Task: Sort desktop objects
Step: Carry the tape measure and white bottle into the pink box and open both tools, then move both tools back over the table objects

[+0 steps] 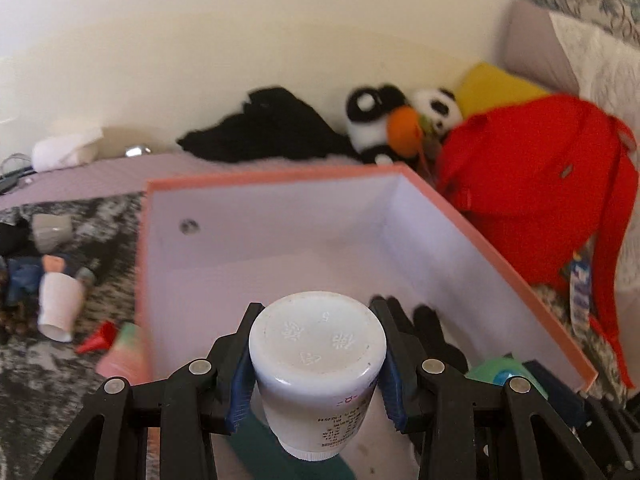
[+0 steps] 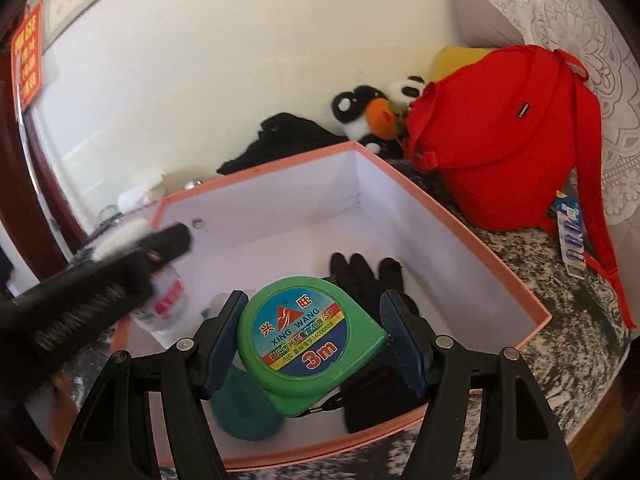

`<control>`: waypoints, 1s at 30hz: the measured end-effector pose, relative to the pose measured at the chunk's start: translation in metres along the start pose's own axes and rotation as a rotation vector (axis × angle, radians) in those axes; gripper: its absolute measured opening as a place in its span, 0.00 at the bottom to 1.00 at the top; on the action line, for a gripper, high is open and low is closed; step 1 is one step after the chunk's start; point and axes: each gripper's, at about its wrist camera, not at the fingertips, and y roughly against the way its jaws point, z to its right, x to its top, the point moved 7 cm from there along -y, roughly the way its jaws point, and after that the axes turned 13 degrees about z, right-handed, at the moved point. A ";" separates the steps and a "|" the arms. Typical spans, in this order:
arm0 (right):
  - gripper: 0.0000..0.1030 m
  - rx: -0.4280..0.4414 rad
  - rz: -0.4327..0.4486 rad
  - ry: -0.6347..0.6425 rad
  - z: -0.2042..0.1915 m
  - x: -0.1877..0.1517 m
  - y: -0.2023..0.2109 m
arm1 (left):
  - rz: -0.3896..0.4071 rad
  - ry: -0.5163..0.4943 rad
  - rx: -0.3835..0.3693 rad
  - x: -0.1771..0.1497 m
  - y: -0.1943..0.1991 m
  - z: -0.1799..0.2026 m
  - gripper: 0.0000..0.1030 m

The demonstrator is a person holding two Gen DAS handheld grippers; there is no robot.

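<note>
1. The pink-rimmed box [image 2: 472, 240] sits on a dark patterned cloth, open-topped, with white walls; a black glove [image 2: 368, 276] and a teal object [image 2: 244, 412] already lie on its floor. A red backpack [image 2: 500, 136] stands just beside its far right corner.
2. The white bottle [image 1: 320, 360] is clamped between the blue pads of the left hand-held gripper [image 1: 316, 364], lying along the fingers with its base pointing forward, over the near part of the box. It looks like light, stiff, smooth plastic that could slip, so a squeeze across the round body seems right.
3. The green tape measure [image 2: 296, 340] is clamped flat-face-up in the right hand-held gripper [image 2: 308, 340], held above the near edge of the box. I judge it dense for its size and hard-cased; the side walls give the pads firm purchase.
4. Both grippers reach in from the near side, angled down toward the box floor, close together; the left one shows blurred in the right wrist view.
</note>
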 end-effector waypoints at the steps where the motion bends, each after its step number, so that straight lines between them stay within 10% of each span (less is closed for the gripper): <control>1: 0.69 -0.005 -0.002 0.004 0.003 -0.001 -0.001 | -0.011 -0.002 -0.003 -0.003 -0.004 0.003 0.43; 5: 0.69 -0.025 -0.015 0.016 0.010 -0.005 -0.008 | -0.047 0.052 0.001 -0.012 -0.015 0.003 0.45; 8: 0.70 -0.042 -0.035 0.027 0.014 -0.009 -0.013 | -0.070 0.091 0.032 -0.018 -0.023 -0.003 0.79; 12: 0.85 -0.077 -0.030 0.065 0.018 -0.010 -0.017 | -0.069 0.089 0.037 -0.019 -0.023 -0.001 0.91; 30: 0.90 -0.072 -0.003 0.050 -0.006 -0.002 -0.009 | -0.037 0.070 0.060 -0.013 -0.006 -0.018 0.92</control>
